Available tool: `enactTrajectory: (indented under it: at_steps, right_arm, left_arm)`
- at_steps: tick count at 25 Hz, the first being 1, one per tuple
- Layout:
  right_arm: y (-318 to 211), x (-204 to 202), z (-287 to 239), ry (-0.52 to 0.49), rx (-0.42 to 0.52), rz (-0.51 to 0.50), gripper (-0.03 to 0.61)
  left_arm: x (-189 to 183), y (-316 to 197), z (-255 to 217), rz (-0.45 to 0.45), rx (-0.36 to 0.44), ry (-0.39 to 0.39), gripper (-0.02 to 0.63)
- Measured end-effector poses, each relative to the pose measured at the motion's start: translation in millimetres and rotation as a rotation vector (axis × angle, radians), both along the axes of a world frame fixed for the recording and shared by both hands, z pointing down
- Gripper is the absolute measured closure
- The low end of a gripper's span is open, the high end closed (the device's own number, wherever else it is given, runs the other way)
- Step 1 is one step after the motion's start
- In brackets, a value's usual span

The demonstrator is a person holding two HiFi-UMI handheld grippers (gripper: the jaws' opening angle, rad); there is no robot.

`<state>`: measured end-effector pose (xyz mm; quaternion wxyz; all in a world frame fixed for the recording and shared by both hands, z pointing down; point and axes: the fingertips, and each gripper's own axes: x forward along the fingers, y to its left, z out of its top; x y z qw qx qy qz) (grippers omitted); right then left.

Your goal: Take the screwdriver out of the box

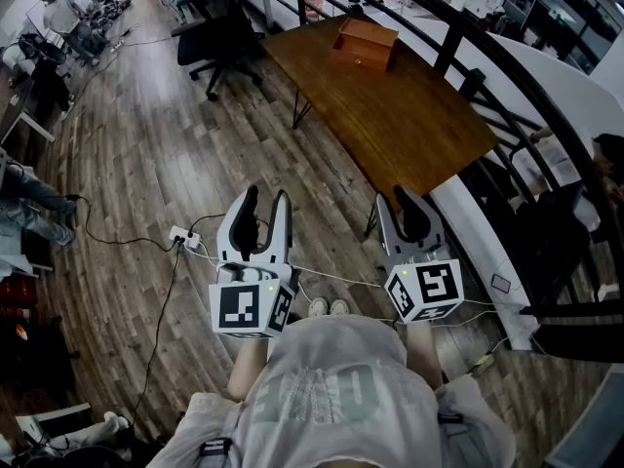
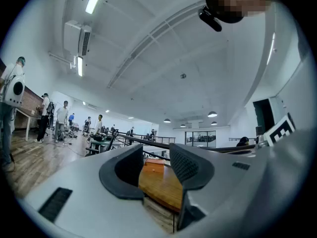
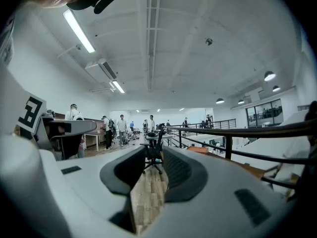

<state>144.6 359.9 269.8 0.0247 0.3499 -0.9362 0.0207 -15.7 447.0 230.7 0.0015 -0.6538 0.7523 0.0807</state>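
Note:
A closed brown wooden box (image 1: pixel 366 43) stands at the far end of a long wooden table (image 1: pixel 409 115). No screwdriver shows. I stand well short of the table with both grippers held level over the floor. My left gripper (image 1: pixel 265 203) is open and empty. In the left gripper view the table (image 2: pixel 161 185) and the box (image 2: pixel 154 164) show between the parted fingers of the left gripper (image 2: pixel 156 155). My right gripper (image 1: pixel 409 201) is shut with its tips together and nothing held. In the right gripper view, only the floor and a chair show past the right gripper (image 3: pixel 153 157).
A black office chair (image 1: pixel 219 42) stands left of the table. A dark railing (image 1: pixel 507 76) runs along its right side. A power strip (image 1: pixel 182 236) and cables lie on the wood floor near my left gripper. People stand at desks far left (image 1: pixel 58 18).

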Motion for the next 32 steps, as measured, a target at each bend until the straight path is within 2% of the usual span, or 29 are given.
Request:
enactTrajectory:
  at_steps: [15,20,24,32]
  right_arm:
    - [-17,12,8,0.001,-0.031,-0.019,0.471]
    - [-14,16,7,-0.004,-0.025,-0.089,0.437]
    - [-20,21,13,-0.002,-0.036,-0.102,0.436]
    - [-57,16,10,-0.014,0.004,-0.081,0.433]
  left_arm:
    - [5,-10,4,-0.037,-0.027,-0.003,0.454]
    - [9,-14,7,-0.062,-0.035,-0.004,0.454]
    - [16,-23,9,-0.057,-0.041,-0.02,0.454]
    - [3,-65,-1,-0.05,0.011,-0.042,0.454]
